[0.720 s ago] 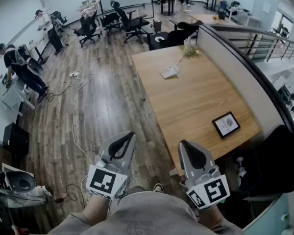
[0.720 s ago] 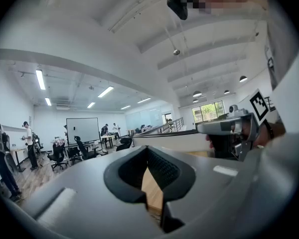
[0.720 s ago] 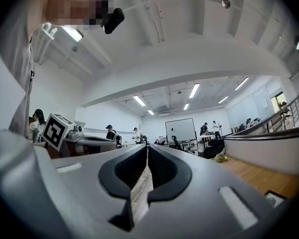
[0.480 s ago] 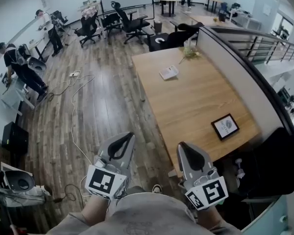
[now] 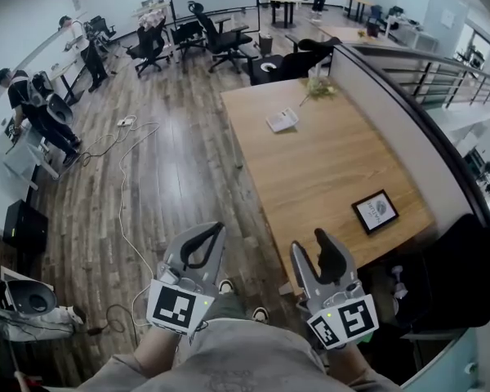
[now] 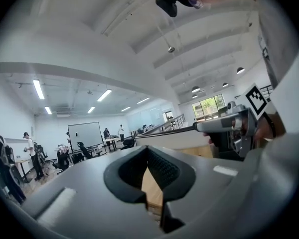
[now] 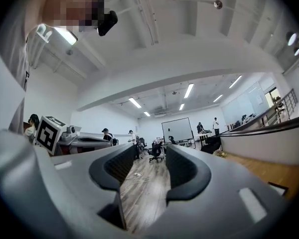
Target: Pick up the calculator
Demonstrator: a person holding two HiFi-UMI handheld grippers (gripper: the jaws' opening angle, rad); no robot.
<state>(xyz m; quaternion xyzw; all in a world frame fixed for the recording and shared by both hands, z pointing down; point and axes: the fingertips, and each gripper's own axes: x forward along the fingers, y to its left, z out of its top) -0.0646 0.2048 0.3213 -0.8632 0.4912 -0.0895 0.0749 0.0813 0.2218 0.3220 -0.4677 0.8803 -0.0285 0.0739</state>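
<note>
**Grippers.** The left gripper (image 5: 216,231) is found closed: in the left gripper view its two ribbed black pads meet at the tips, leaving a small hollow loop behind them, and nothing is held. The right gripper (image 5: 309,242) is found with its jaws set well apart; only wooden floor is seen through the gap, and nothing is gripped. Both bodies are of smooth grey moulded plastic, and each carries a cube faced with black-and-white square markers.

**Task item.** The calculator (image 5: 282,119) is seen lying flat on the far half of the table (image 5: 327,162), near its left edge and well apart from both grippers. It appears as a small, thin, pale rectangle, turned slightly askew. Its keys and display cannot be made out.

**Surroundings.** The table is a long rectangular top of light brown wood grain. A dark-framed panel (image 5: 376,211) with a round pale emblem lies near its right edge; its print is too small to be read. The floor (image 5: 171,178) is of dark mottled planks.
</note>
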